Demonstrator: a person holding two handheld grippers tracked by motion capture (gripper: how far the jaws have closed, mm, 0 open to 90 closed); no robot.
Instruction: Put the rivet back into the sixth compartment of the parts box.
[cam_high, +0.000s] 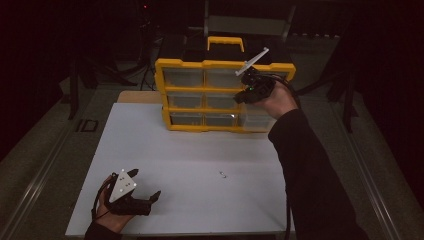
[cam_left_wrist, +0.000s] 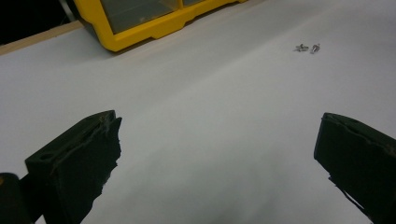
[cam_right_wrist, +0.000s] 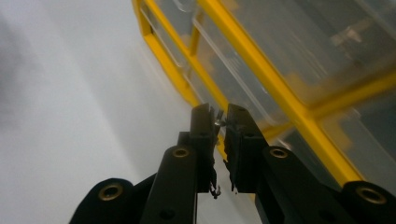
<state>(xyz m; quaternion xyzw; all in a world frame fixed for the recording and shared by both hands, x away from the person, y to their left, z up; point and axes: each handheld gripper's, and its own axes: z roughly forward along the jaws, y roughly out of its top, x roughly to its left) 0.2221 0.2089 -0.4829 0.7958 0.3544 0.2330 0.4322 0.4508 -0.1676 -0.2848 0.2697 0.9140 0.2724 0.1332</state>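
A: What's at lower left?
B: The left claw (cam_high: 145, 200), jaws wide apart, holding nothing, over the white tabletop (cam_high: 200, 150). Two small screws (cam_left_wrist: 307, 47) lie mid-frame.
A: Upper right?
B: The right claw (cam_right_wrist: 220, 122), nearly closed on one tiny screw (cam_right_wrist: 218, 121), beside one yellow drawer cabinet (cam_high: 200, 90).

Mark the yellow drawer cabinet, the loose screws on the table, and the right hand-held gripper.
yellow drawer cabinet (cam_high: 172, 64): high view, top left corner of frame.
loose screws (cam_left_wrist: 307, 47): left gripper view, between the pair.
right hand-held gripper (cam_right_wrist: 220, 120): right gripper view, between the fingertips, pinching a small metal piece.
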